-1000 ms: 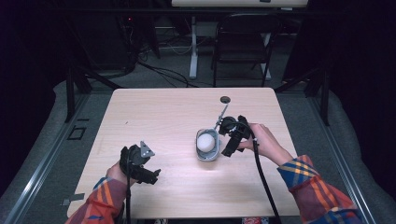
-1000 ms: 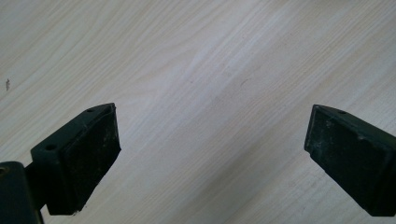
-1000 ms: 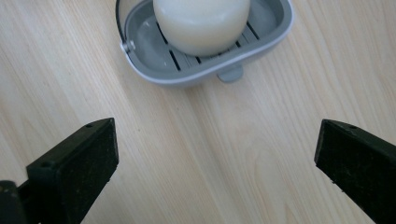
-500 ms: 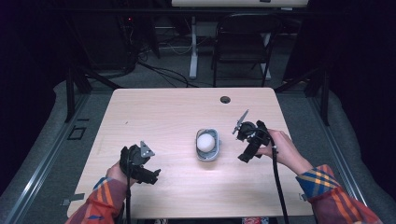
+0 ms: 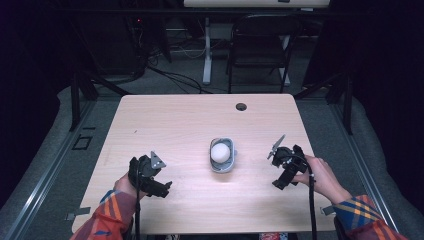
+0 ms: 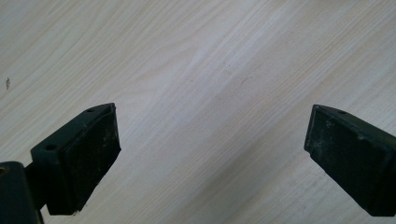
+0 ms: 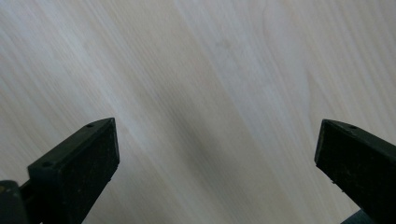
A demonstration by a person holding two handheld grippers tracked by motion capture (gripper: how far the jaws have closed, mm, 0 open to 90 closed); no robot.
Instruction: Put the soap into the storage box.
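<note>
High view: a small grey oval bowl (image 5: 222, 156) sits near the middle of the pale wooden table (image 5: 190, 120), with a round white ball (image 5: 220, 151) resting inside it and rising above the rim. The black two-jaw right gripper (image 5: 281, 167), held in the person's right hand (image 5: 320, 176), lies to the right of the grey bowl, apart from it and not touching it; its grey three-cornered plate points up and toward the far side. The black two-jaw left gripper (image 5: 150, 175), held in the left hand (image 5: 125, 184), lies over the near left part of the table, well apart from the bowl, with its own grey plate on top. Both forearms wear plaid sleeves in orange, blue and red (image 5: 107, 220) and enter from the near edge. A black cable trails from each gripper back toward the person. A small dark round hole (image 5: 241, 106) is set in the tabletop near the far edge. Left gripper view: both black jaws stand wide apart with bare wood grain between the pads (image 6: 91, 154); nothing is held. Right gripper view: the jaws likewise stand wide apart over bare wood, pads (image 7: 88, 158) clear, nothing gripped. Beyond the table, a dark folding chair (image 5: 257, 47) stands on the grey floor.
</note>
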